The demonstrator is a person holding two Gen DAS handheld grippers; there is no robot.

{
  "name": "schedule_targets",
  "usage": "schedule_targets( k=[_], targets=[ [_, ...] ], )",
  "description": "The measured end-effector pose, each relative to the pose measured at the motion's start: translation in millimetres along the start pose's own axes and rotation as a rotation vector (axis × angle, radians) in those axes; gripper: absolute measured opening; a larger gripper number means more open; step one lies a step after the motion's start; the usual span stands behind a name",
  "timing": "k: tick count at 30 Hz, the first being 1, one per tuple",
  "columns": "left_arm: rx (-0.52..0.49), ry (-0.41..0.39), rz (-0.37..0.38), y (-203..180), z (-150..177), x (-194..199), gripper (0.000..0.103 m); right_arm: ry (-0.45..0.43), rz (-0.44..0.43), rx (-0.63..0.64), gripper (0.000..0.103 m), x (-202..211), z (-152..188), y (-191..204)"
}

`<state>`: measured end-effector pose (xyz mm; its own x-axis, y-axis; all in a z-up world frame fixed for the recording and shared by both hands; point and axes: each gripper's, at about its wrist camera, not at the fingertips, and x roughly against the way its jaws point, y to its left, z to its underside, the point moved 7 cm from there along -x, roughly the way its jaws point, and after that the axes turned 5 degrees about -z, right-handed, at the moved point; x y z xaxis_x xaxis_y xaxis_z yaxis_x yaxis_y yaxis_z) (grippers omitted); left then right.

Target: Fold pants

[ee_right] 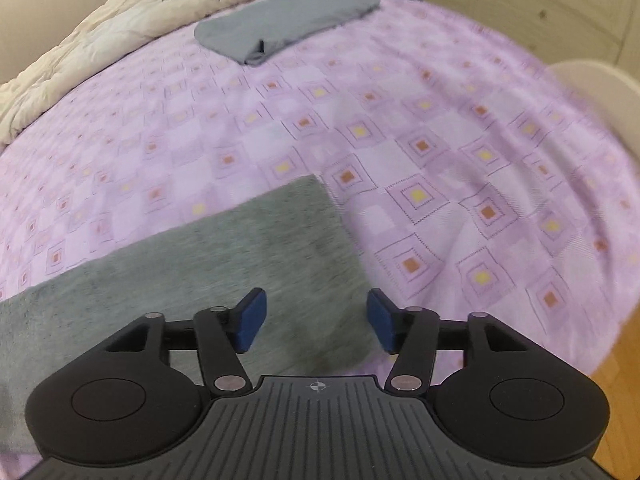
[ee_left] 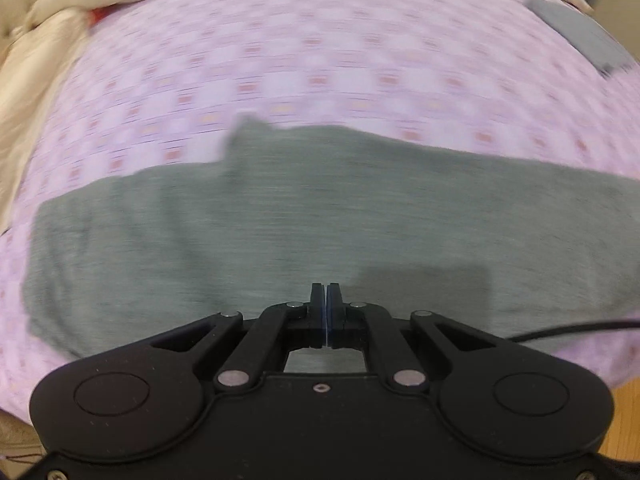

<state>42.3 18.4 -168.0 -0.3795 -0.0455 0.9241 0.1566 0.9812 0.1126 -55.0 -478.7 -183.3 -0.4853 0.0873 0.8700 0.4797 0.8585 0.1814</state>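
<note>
Grey-green pants (ee_left: 280, 220) lie flat across the purple patterned bedspread (ee_left: 320, 60), stretching from left to right in the left wrist view. My left gripper (ee_left: 327, 292) is shut and empty, hovering over the near edge of the pants. In the right wrist view, one end of the pants (ee_right: 240, 256) lies below my right gripper (ee_right: 316, 316), which is open and empty with its blue pads (ee_right: 252, 316) above the fabric's near right corner.
A folded blue-grey garment (ee_right: 280, 24) lies at the far side of the bed, also seen in the left wrist view (ee_left: 576, 32). A cream duvet (ee_right: 100, 40) is bunched along the far left. A white chair (ee_right: 600, 92) and wooden floor (ee_right: 616, 380) are at the right.
</note>
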Motion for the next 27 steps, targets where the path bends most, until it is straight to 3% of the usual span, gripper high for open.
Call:
schedule_targets(
  k=[5,8,10,12,13,14,15,17,20,27],
  targets=[
    [-0.019,0.007,0.024,-52,1,4,0.009,0.055,-0.057,0.014,0.061,-22,-8,-22],
    [-0.029,0.016,0.027,-72,1,8,0.009,0.095,-0.198,-0.022,0.063,-32,-11,-22],
    [-0.049,0.013,0.027,-83,-2,9,0.009,0.121,-0.210,-0.018,0.062,-33,-12,-18],
    [-0.064,0.015,0.026,-95,-6,7,0.009,0.144,-0.202,-0.042,0.042,-37,-15,-19],
    [-0.069,0.016,0.028,-100,-8,5,0.009,0.158,-0.212,-0.045,0.007,-37,-17,-19],
    [-0.072,0.019,0.029,-106,-9,5,0.009,0.175,-0.288,-0.034,0.009,-34,-18,-12],
    [-0.077,0.022,0.031,-111,-12,4,0.009,0.169,-0.295,0.029,0.009,-27,-21,-5],
    [-0.085,0.016,0.041,-123,-18,3,0.009,0.142,-0.200,0.177,0.008,-18,-25,-4],
    [-0.100,0.019,0.074,-145,-28,-2,0.009,0.184,-0.177,0.061,0.009,-31,-15,-23],
    [-0.223,-0.016,0.170,-218,-51,-14,0.009,0.163,-0.194,0.033,0.010,-29,-11,-23]
  ],
)
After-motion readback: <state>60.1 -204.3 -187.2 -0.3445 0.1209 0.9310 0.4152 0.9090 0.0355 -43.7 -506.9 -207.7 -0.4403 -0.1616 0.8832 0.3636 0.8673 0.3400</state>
